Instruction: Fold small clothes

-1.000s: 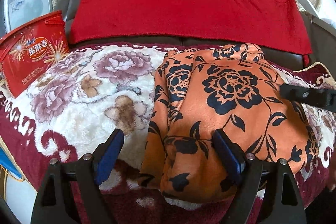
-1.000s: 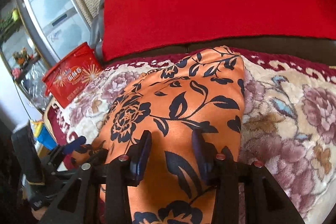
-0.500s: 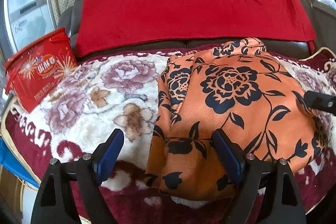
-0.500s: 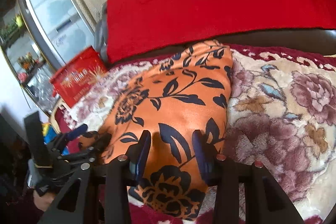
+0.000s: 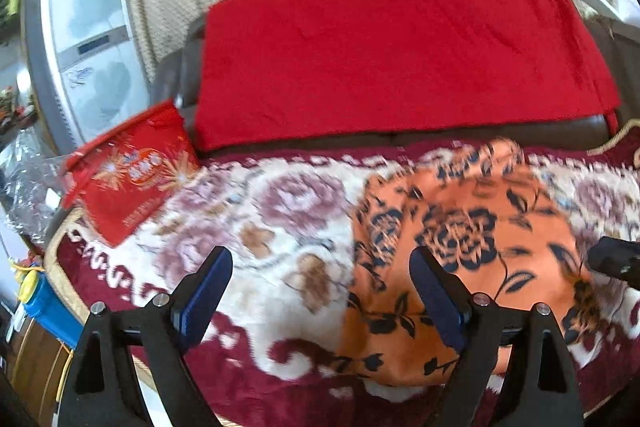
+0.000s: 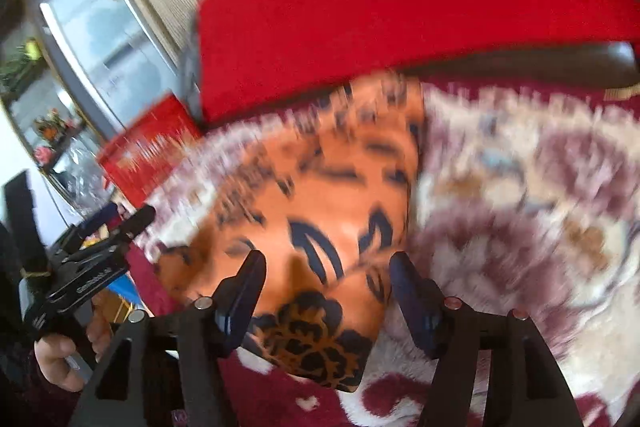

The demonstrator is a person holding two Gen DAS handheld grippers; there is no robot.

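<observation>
A folded orange garment with a black flower print (image 5: 460, 259) lies on the floral blanket (image 5: 256, 227); it also shows in the right wrist view (image 6: 316, 211). My left gripper (image 5: 322, 291) is open and empty, held back above the garment's near left edge. My right gripper (image 6: 326, 291) is open and empty above the garment's near end. The left gripper shows at the left in the right wrist view (image 6: 100, 247). The tip of the right gripper shows at the right edge of the left wrist view (image 5: 616, 259). Both views are blurred.
A red cloth (image 5: 392, 43) hangs over the dark sofa back (image 5: 480, 135). A red printed box (image 5: 132, 171) stands at the blanket's left end. A white appliance (image 5: 88, 39) stands behind it. A blue item (image 5: 48, 307) sits below the left edge.
Both grippers have pulled back and up from the garment, which looks smaller and farther. The right gripper's jaws have opened wider. The garment lies still.
</observation>
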